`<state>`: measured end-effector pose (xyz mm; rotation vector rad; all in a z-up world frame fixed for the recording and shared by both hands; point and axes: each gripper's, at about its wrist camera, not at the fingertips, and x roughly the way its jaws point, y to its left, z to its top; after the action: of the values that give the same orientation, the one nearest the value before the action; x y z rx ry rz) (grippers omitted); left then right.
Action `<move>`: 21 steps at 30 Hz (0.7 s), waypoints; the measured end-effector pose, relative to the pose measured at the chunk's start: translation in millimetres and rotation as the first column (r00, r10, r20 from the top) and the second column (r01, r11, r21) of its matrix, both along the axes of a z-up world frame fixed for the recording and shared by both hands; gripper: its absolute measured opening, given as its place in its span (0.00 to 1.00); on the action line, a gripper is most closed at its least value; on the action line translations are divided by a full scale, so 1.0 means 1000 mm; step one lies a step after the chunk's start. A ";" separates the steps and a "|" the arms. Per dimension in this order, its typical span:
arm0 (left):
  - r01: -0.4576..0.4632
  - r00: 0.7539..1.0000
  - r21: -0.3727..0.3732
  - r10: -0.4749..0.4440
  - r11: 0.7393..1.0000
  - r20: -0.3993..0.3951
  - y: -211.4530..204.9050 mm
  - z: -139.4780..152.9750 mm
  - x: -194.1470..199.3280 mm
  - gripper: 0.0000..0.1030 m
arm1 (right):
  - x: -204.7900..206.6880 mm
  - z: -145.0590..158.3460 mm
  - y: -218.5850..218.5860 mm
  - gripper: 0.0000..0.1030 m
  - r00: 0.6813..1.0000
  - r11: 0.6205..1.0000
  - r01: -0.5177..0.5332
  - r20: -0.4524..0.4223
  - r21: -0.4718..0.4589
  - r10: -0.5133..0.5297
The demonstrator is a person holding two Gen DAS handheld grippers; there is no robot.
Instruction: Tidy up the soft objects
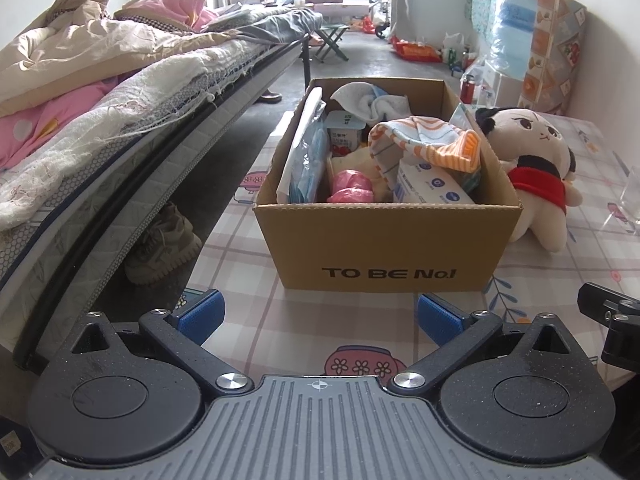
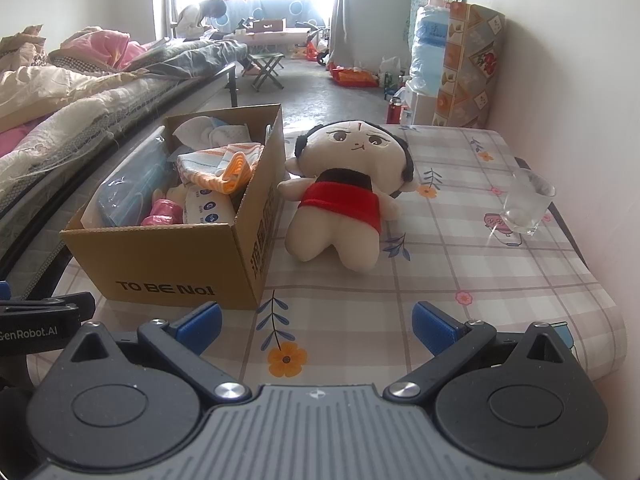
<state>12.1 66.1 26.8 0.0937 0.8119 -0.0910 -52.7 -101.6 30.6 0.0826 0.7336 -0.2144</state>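
Note:
A cardboard box printed "TO BE No.1" stands on the checked tablecloth. Inside it lie an orange-striped towel, a white cloth, a pink bag, a wipes pack and blue packets. A cream plush doll in a red top lies on the table just right of the box. My left gripper is open, short of the box front. My right gripper is open, short of the doll, with nothing between its fingers.
A clear plastic cup stands near the table's right edge by the wall. A bed piled with quilts runs along the left, shoes under it. A person sits far back by the window near a folding stool.

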 end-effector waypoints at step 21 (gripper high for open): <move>-0.001 1.000 -0.001 0.001 1.000 -0.004 0.001 0.000 0.002 1.00 | 0.000 0.002 -0.001 1.00 1.000 1.000 0.006 0.003 -0.003 -0.006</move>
<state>13.8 66.8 26.8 0.0923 0.8162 -0.0908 -53.1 -103.0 32.6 0.0822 0.7297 -0.2208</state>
